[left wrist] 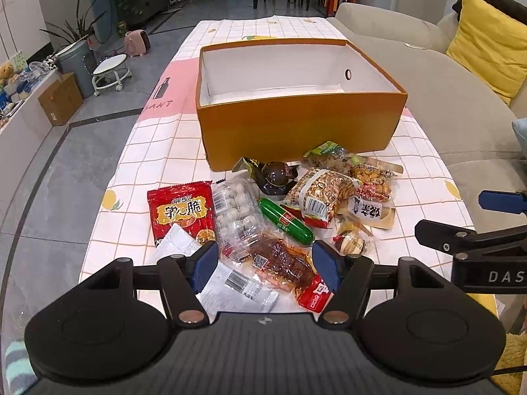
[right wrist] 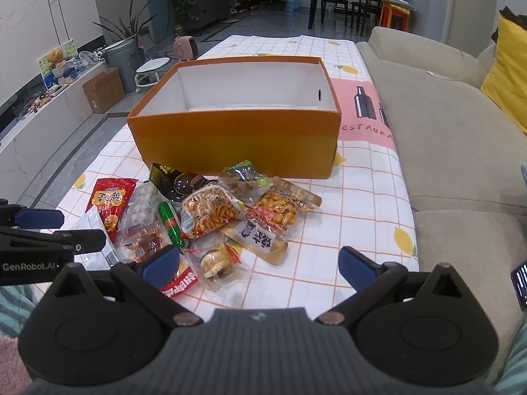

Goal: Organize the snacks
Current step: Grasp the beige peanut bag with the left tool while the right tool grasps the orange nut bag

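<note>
Item 1: open orange cardboard box with white lining (left wrist: 296, 125), standing mid-table on the white grid-patterned tablecloth (left wrist: 154, 151), beyond the snacks; nothing seen inside.

Item 2: heap of packaged snacks between the box's near wall and the table's near edge. Includes red crinkled packet with yellow lettering (left wrist: 182, 210) at the heap's left edge; clear pack of pale round sweets (left wrist: 237, 214); green sausage-shaped stick with red label (left wrist: 285, 220), long axis running diagonally from far-left to near-right; clear pouch of reddish-brown dried meat (left wrist: 280, 260); white flat sachet with barcode (left wrist: 237, 283) nearest the table's near edge.

Item 3: left gripper (left wrist: 265, 266), tilted downward over the heap's near-left part. Blue pads standing wide apart, gripping nothing; dried-meat pouch and sachet lying directly beneath and between them; contact not discernible. Nearer to these 2 packs than the other claw.

Item 4: right gripper (right wrist: 260, 263), over the heap's near-right edge, spread wide, empty; small clear pack of round biscuits (right wrist: 215, 263) just ahead.

Judgement: first pick likely the dried-meat pouch, then carried forward to the box.
</note>
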Available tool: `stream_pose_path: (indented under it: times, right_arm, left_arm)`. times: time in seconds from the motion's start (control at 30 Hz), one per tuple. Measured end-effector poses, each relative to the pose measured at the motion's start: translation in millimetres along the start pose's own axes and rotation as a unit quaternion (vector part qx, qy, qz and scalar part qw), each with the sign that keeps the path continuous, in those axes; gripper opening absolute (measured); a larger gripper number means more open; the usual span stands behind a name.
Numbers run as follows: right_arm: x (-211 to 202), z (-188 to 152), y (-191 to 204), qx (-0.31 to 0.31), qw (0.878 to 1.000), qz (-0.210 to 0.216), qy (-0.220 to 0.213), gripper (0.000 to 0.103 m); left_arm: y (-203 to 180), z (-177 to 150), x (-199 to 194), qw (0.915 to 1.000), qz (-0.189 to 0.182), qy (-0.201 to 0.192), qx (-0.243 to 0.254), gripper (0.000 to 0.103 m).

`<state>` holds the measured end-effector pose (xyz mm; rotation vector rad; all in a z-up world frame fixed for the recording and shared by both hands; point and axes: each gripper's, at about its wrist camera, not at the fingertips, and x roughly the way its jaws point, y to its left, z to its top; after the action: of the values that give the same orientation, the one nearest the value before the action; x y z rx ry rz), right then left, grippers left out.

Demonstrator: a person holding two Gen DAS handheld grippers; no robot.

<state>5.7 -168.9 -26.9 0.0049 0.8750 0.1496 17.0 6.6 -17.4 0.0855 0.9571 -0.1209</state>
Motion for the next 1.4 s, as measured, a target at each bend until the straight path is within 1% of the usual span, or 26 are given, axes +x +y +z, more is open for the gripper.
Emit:
stream_pose_path:
  times: [0.17,0.27,0.3,0.37,0.43,0.53,0.67,0.73,0.8,0.87,0.93,1.03,1.17,1.33,1.4]
  right_arm:
    - [14.3,0.5,-5.4,0.006,1.000,0.004,-0.002,0.099]
    - [27.1,-0.3,-12.0,0.024,1.000,0.010,0.013,0.098]
    - [31.4,-0.4,-13.4,0.027,0.999,0.015,0.021,0.090]
    - [40.0,0.3,-13.2,0.022,0.999,0.021,0.037,0.082]
    - [47.2,1.2,-12.0,0.021,0.999,0.021,0.045,0.082]
    - [55.4,5.1,-11.5,0.026,0.998,0.033,0.049,0.078]
    - [68.3,12.8,-15.9,0.030,0.998,0.017,0.046,0.076]
    - [76.6,15.9,-21.9,0.040,0.998,0.010,0.050,0.073]
    - [84.7,18.3,-28.7,0.047,0.997,0.007,0.053,0.069]
    - [93.0,20.0,-35.0,0.052,0.997,0.004,0.057,0.067]
    - [98.4,20.8,-40.9,0.055,0.997,0.004,0.058,0.063]
    - [102.4,21.0,-48.9,0.060,0.997,0.009,0.055,0.063]
    - [112.2,24.4,-55.3,0.069,0.996,0.021,0.054,0.063]
    - [132.2,26.1,-63.3,0.088,0.993,0.031,0.066,0.063]
    - [139.7,26.0,-65.6,0.098,0.992,0.036,0.071,0.063]
  left_arm:
    - [2.8,8.4,11.6,0.9998,-0.002,0.010,0.015,0.077]
    - [4.5,11.8,20.2,0.9997,-0.011,0.015,0.017,0.077]
    - [5.4,13.5,23.4,0.9995,-0.020,0.017,0.016,0.077]
    - [7.4,16.8,28.2,0.9992,-0.035,0.019,0.007,0.077]
    - [8.3,21.3,33.1,0.9988,-0.045,0.017,-0.001,0.077]
    - [7.2,26.8,41.0,0.9985,-0.053,0.008,-0.007,0.077]
    - [2.8,32.6,52.0,0.9972,-0.074,-0.003,-0.014,0.077]
    - [-4.1,34.1,58.8,0.9963,-0.085,-0.007,-0.003,0.077]
    - [-11.9,35.2,66.5,0.9955,-0.093,-0.009,0.017,0.077]
    - [-18.3,35.9,74.8,0.9952,-0.091,-0.006,0.036,0.077]
    - [-23.0,34.8,81.3,0.9949,-0.087,-0.007,0.052,0.077]
    - [-30.2,35.4,91.0,0.9937,-0.085,-0.003,0.073,0.077]
    - [-38.7,38.3,105.3,0.9925,-0.088,0.008,0.085,0.077]
    - [-46.9,40.7,119.0,0.9923,-0.077,0.018,0.095,0.077]
    - [-48.1,41.8,123.7,0.9924,-0.074,0.022,0.096,0.074]
